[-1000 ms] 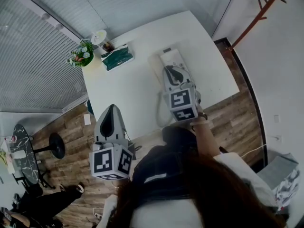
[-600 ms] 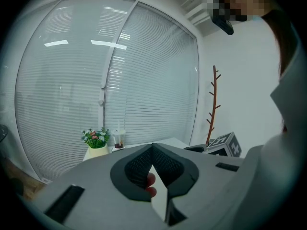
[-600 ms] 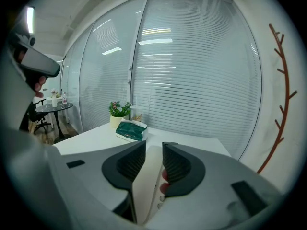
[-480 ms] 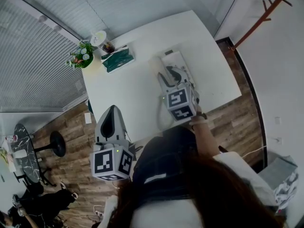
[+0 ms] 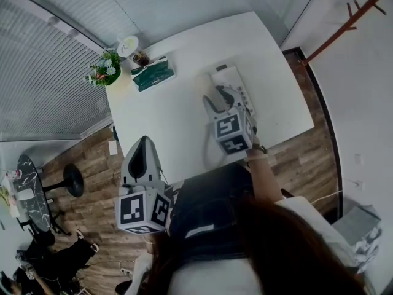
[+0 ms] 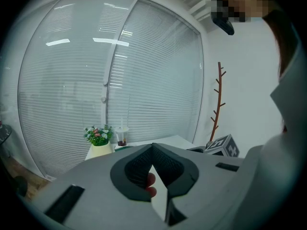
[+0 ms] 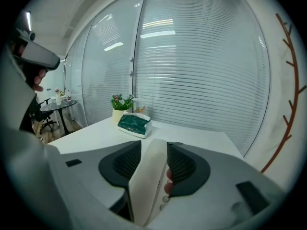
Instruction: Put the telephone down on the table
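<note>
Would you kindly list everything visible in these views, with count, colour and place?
table: one, white, centre of the head view
telephone base: one, white, on the table, right of centre
handset: one, cream, between the right gripper's jaws
tissue box: one, green, table's far left
potted plant: one, green with flowers, table's far-left corner
drink cup: one, clear with dark contents, beside the potted plant
coat rack: one, red-brown, by the right wall
left gripper: one, grey, jaws together, empty
right gripper: one, grey, jaws just been opening around the handset
</note>
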Available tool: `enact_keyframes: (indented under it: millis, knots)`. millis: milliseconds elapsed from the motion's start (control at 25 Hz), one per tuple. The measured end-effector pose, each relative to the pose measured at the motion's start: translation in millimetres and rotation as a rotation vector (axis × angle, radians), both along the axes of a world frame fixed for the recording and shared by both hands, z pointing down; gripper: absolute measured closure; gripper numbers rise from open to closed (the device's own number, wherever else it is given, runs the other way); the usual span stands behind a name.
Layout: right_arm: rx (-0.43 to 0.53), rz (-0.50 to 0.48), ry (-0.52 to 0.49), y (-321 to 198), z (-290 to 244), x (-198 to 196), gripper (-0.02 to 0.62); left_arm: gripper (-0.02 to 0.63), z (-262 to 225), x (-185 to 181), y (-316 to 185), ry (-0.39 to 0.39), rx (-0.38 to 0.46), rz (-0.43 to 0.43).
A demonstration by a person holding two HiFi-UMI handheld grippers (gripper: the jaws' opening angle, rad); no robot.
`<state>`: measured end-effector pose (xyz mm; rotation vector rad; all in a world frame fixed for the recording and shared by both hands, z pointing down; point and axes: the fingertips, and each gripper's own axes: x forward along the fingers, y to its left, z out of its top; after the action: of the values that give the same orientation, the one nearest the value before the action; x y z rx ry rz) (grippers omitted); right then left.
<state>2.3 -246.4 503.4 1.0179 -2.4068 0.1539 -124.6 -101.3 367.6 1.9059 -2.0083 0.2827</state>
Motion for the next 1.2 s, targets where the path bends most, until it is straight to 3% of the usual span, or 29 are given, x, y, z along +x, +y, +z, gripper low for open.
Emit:
enact_keyframes:
  millis: [120, 1200]
  knots:
    - [-0.027, 0.002, 0.015, 1.9, 7.8, 0.0, 0.388, 0.604, 1.5, -1.5, -1.2, 0.002, -0.004, 0.005]
    - [-0.13, 0.099, 0.057, 7.5, 56.4, 4.2, 0.362, 0.604, 3.3, -9.0, -7.9, -0.02, -0.035, 0.096]
